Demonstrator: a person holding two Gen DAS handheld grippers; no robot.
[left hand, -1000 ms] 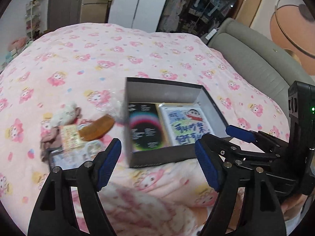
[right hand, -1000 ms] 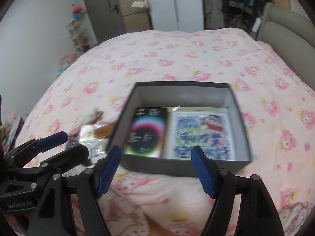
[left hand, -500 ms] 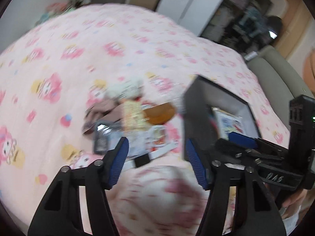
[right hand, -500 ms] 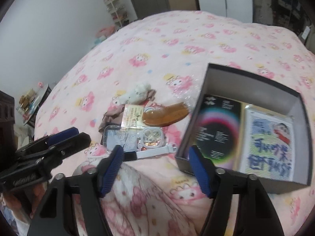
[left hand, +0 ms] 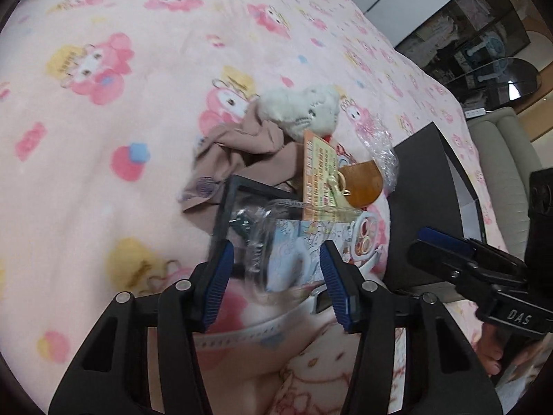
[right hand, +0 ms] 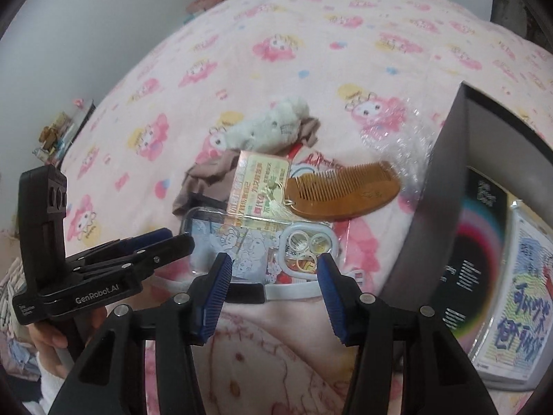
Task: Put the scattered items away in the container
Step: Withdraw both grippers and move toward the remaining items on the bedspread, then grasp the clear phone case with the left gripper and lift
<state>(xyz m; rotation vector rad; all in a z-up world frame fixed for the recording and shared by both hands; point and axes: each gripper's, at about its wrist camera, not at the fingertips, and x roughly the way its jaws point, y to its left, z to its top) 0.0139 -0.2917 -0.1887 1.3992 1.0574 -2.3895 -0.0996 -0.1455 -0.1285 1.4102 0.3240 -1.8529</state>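
While both grippers hang over the pink printed blanket [right hand: 242,34], the stock on the bed reads as follows.

Container: dark box [right hand: 446,186], open-topped, at the right of the pile; it holds a black booklet [right hand: 477,242] and a cartoon-print packet [right hand: 525,297] side by side.

Loose items, heaped just beside the box's left wall:
- white plush toy [right hand: 266,128], farthest back, lying on a brown cloth [right hand: 204,176];
- yellow printed card [right hand: 262,190] with a small tassel, overlapping the cloth;
- brown comb [right hand: 345,190], teeth pointing away, touching the card's right edge, with crinkled clear wrap [right hand: 408,138] behind it;
- clear-lidded case [right hand: 214,238] with cartoon drawings, nearest the grippers;
- white ring holder [right hand: 307,245] beside the case;
- white strap [right hand: 293,290] along the pile's near edge.

Left gripper [left hand: 276,276]: jaws about half apart and closing, nothing gripped; the clear case [left hand: 262,235] lies below and between its blue pads, apparently untouched.

Right gripper [right hand: 273,283]: jaws about half apart and closing, empty, poised above the case and ring holder.
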